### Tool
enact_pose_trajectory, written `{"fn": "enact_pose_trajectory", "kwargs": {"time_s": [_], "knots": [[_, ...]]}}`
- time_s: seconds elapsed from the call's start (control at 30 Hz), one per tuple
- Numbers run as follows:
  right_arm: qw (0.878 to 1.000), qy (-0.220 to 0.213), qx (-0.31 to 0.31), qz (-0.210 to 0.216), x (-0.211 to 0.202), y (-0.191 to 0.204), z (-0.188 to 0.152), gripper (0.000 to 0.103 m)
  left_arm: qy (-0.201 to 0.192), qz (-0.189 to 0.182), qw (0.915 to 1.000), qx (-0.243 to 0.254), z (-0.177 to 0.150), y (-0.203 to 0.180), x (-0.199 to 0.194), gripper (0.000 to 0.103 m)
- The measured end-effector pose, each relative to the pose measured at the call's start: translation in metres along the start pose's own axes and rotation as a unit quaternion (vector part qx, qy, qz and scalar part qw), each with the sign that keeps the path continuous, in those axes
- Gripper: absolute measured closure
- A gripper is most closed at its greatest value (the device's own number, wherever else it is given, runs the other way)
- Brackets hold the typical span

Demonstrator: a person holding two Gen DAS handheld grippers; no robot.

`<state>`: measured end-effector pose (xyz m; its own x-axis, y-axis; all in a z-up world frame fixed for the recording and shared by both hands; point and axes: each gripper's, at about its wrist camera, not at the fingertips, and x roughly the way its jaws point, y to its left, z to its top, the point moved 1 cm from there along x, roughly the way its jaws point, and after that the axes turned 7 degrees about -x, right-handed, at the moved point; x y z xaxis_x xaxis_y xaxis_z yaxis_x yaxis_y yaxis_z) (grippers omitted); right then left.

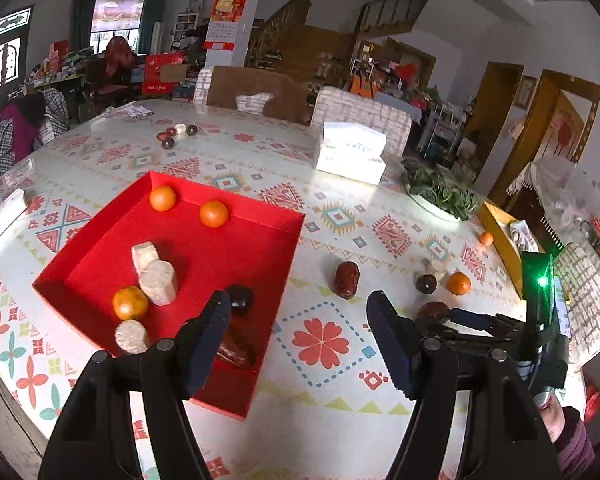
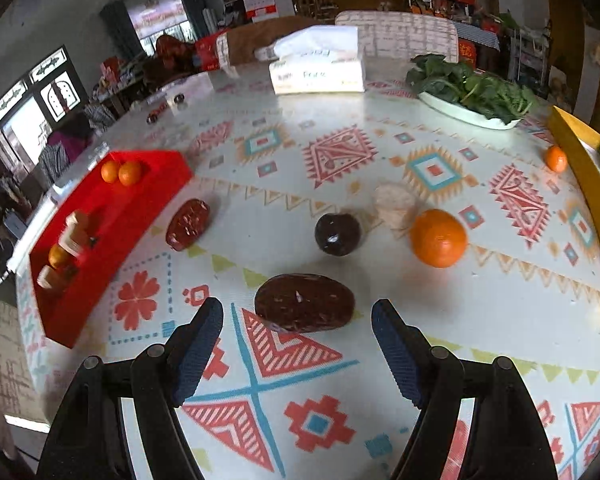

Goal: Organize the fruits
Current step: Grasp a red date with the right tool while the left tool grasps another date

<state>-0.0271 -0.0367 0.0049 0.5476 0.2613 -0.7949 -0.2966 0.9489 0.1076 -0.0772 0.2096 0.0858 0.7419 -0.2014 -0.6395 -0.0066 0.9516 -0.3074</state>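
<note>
— Fingers (image 2: 396,344) on your right gripper (image 2: 297,344) are spread with nothing between them; where's the wrinkled dark red oblong date (image 2: 304,302)?

— On the patterned tablecloth (image 2: 340,400), just ahead of the tips, long axis lying across the gap

— And your left gripper (image 1: 298,336)?

— Released too, empty, by the red cardboard tray (image 1: 288,216); the right is nearer

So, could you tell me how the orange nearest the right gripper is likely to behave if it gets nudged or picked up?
The orange looks round and sits loose on the smooth tablecloth, so a nudge would probably send it rolling. Its skin seems firm and dimpled, so the ribbed fingers should hold it without slipping. It is probably light enough to lift easily.
</note>
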Motion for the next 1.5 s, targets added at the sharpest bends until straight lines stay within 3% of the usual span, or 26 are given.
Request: {"fn": "enact_pose_trajectory", "kwargs": {"time_s": [0.1, 0.4, 0.8, 0.9, 1.03, 1.13, 1.37, 1.5], "knots": [[1.0, -0.002, -0.019, -0.012, 0.002, 0.003, -0.001, 0.045, 0.008, 0.002, 1.0, 0.005, -0.001, -0.006, 0.008, 0.033], [0.999, -0.031, -0.007, 0.014, -0.011, -0.017, -0.008, 0.045, 0.036, 0.01, 0.9993, 0.005, -0.004, -0.019, 0.037, 0.033], [0.998, -0.044, 0.015, 0.042, -0.017, -0.024, -0.009, 0.045, 0.075, 0.024, 0.9941, 0.075, 0.0, -0.069, 0.12, 0.034], [0.998, -0.044, 0.014, 0.044, -0.017, -0.022, -0.009, 0.045, 0.082, 0.039, 0.9917, 0.092, 0.001, -0.074, 0.139, 0.04], [0.998, -0.045, 0.008, 0.041, -0.016, -0.02, -0.009, 0.045, 0.108, 0.051, 0.9875, 0.102, -0.004, -0.073, 0.157, 0.076], [0.998, -0.045, 0.004, 0.04, -0.016, -0.018, -0.009, 0.045, 0.097, 0.045, 0.9892, 0.1, -0.006, -0.071, 0.151, 0.077], [0.997, -0.066, -0.019, 0.043, -0.022, -0.007, -0.009, 0.045, 0.047, 0.009, 0.9985, 0.026, 0.003, -0.04, 0.09, 0.077], [0.995, -0.084, -0.034, 0.033, -0.031, 0.003, -0.007, 0.045, 0.019, 0.033, 0.9993, -0.002, 0.014, 0.004, 0.048, 0.077]]}}
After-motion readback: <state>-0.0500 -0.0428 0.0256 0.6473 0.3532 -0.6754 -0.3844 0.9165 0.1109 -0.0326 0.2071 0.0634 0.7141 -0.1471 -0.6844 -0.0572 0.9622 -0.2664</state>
